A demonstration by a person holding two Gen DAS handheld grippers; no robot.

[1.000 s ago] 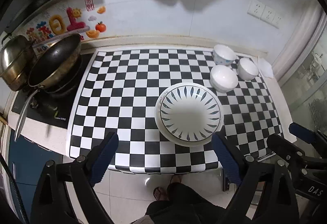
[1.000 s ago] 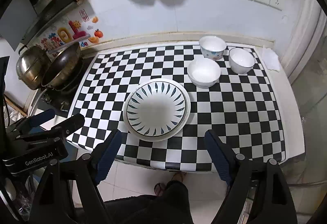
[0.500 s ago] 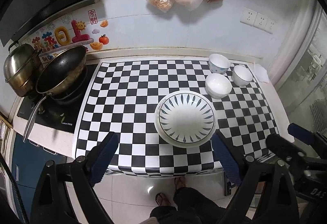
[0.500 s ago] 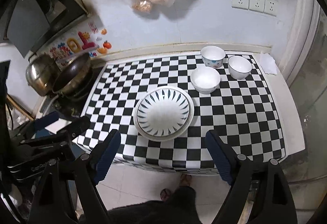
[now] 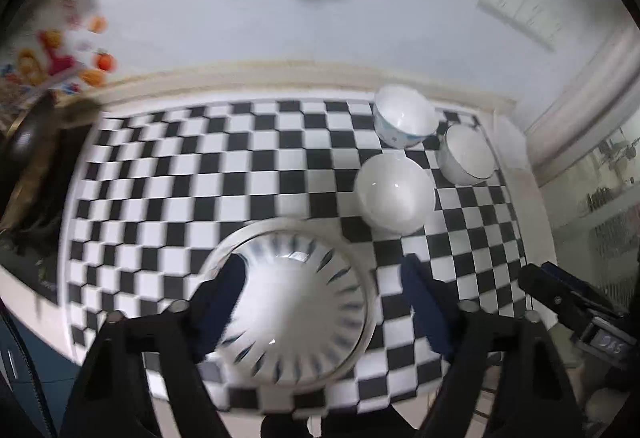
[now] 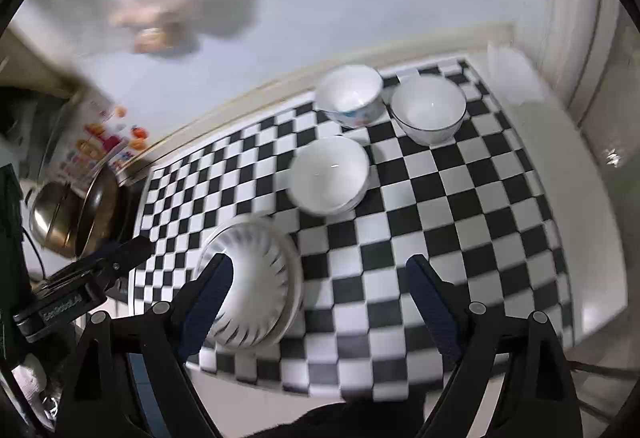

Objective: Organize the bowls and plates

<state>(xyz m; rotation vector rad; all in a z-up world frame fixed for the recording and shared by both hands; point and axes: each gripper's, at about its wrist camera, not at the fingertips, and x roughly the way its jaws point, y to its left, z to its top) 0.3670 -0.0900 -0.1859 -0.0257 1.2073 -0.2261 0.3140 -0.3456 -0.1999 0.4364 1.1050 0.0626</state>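
Here the plate (image 5: 296, 310) lies below the closing left claw (image 5: 320, 302).

Now much nearer the tabletop (image 5: 168, 174), both pairs of tongs, with the plates (image 5: 296, 318) and bowls looming larger. Left tongs (image 5: 320, 302) closing astride the plates, not yet pressing. Right tongs (image 6: 320, 298) rolled, horizon tilted.

White lettering on the black body of the left gripper (image 6: 96, 270), at lower left of the right wrist view, blurred, roughly "GenRobot.AI". On the right gripper (image 5: 576, 302), lower right of the left wrist view, upside-down "DAS".
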